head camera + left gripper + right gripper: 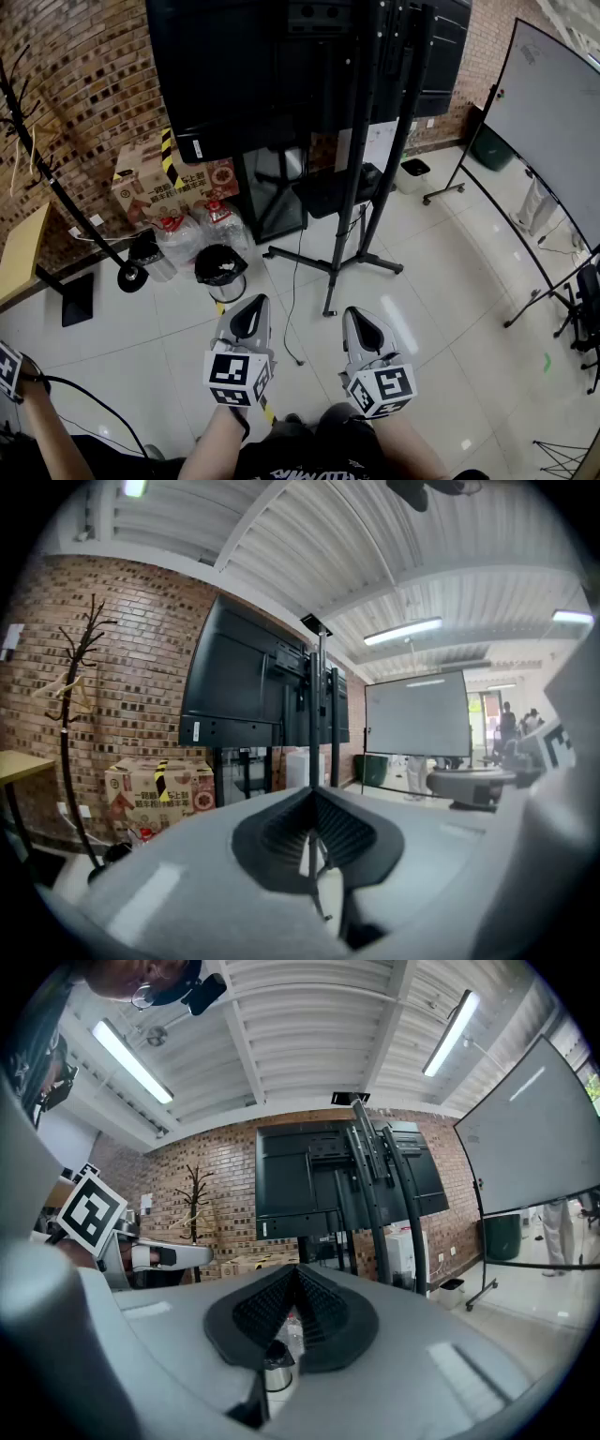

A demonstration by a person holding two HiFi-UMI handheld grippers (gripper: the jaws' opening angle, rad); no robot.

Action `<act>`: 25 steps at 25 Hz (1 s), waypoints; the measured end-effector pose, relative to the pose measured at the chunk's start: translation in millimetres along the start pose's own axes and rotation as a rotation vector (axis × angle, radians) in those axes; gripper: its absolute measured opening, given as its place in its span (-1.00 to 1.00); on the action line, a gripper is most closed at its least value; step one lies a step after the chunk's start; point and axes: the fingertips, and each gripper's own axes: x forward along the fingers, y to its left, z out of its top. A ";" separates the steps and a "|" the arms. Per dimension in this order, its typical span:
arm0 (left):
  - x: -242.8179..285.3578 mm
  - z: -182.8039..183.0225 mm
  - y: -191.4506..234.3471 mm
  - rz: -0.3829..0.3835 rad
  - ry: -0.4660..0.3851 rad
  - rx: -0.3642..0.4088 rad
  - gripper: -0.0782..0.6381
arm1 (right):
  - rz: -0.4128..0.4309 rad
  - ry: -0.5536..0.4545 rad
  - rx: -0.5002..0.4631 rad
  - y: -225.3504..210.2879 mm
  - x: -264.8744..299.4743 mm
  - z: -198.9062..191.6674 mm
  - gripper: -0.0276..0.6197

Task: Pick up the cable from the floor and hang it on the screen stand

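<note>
1. My left gripper (251, 307) and right gripper (360, 323), both closed and empty, hang before the screen stand (361, 187).
2. A black bin (221, 267) stands left of its base; contents unclear.
3. The cable (284, 326) lies on the floor just beside that base.

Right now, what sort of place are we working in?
Probably an office or meeting area: a large screen on a floor-standing screen stand, a whiteboard on a rolling frame, and a brick wall above a tiled floor.
</note>
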 end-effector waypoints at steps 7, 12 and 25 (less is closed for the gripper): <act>40.9 -21.5 35.1 0.065 0.030 -0.008 -0.77 | -0.003 0.041 0.011 -37.9 37.6 -35.5 -0.89; 83.8 -31.7 52.5 0.110 0.051 -0.005 -0.77 | 0.028 0.067 0.040 -77.9 94.0 -51.8 -0.89; 172.0 -37.7 101.4 0.243 0.069 0.011 -0.77 | 0.165 0.168 0.063 -140.3 227.5 -98.0 -0.89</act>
